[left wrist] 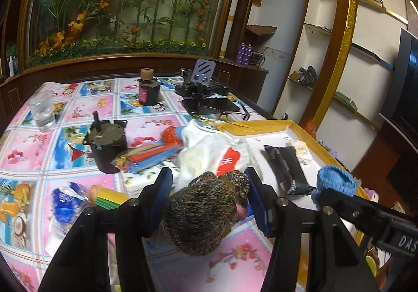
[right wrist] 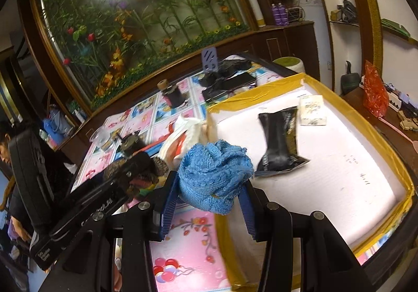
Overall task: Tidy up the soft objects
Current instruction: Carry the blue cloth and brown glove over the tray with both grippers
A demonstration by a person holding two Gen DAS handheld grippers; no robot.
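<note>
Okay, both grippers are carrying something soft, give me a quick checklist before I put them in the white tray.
1. Left gripper pinches the brown knitted bundle between both pads: ok.
2. Right gripper pinches the blue knitted cloth between both pads: ok.
3. Bare floor left in the yellow-edged tray beside the black pouch and the small white packet: ok.
4. Blue cloth already over the tray: cannot tell, it hangs about at the tray's near left edge.
5. Brown bundle over the tray: not ok, it is above the tablecloth.
6. White cloth fully inside the tray: not ok, it lies across the tray's left edge.
</note>
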